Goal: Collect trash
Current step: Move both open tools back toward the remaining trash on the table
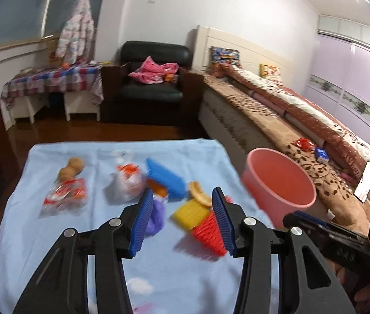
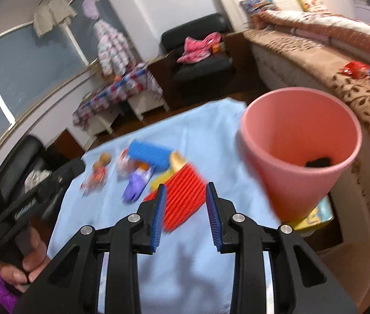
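Above the blue cloth (image 1: 80, 235), my left gripper (image 1: 182, 219) and right gripper (image 2: 185, 214) gape empty; trash (image 1: 124, 185) lies scattered ahead, pink bin (image 2: 300, 146) right. Next I'd pick one.

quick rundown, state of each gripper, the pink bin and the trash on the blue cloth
left gripper: open, holding nothing, above the cloth
right gripper: open, holding nothing
pink bin: upright, nearly empty, one dark scrap at the bottom
red ribbed piece: flat on the blue cloth
clear snack bag: crumpled, lying on the cloth
purple wrapper: crumpled, on the cloth
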A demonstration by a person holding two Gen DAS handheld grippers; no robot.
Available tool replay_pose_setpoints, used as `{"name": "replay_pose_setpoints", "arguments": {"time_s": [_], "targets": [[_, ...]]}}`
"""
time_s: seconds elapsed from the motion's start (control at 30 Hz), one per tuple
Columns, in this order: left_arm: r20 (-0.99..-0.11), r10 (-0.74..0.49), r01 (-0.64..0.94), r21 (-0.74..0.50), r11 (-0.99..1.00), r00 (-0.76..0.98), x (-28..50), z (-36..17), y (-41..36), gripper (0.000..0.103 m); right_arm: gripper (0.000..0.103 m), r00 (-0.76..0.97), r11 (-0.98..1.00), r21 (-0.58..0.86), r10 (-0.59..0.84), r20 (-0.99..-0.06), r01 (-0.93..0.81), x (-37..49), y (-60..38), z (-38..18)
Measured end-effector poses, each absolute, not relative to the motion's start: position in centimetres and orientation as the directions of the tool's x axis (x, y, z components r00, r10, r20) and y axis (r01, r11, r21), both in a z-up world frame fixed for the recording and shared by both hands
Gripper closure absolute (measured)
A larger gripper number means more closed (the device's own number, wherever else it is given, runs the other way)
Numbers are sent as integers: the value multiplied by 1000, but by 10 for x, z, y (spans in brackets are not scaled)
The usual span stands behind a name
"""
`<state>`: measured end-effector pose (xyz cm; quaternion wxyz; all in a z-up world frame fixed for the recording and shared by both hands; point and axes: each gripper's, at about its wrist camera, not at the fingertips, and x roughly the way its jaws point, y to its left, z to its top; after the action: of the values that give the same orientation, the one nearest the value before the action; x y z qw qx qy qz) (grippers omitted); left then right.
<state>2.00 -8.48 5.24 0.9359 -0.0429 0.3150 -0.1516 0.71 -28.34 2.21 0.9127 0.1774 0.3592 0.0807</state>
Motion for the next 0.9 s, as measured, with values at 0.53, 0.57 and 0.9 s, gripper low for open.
{"name": "replay_pose_setpoints", "arguments": {"time_s": [0.53, 0.57, 0.9], "targets": [[-640, -265, 150, -230, 962, 721, -2, 7, -34, 57, 72, 651, 921, 347, 373, -661, -175, -27, -218, 15], [-640, -268, 151, -233, 961, 720, -1, 7, -35, 57, 72, 646, 917, 353, 385, -659, -187, -26, -216, 15], [-686, -332, 205, -262, 943, 648, 35, 6, -49, 57, 72, 622, 906, 371, 411, -666, -201, -19, -218, 9]]}}
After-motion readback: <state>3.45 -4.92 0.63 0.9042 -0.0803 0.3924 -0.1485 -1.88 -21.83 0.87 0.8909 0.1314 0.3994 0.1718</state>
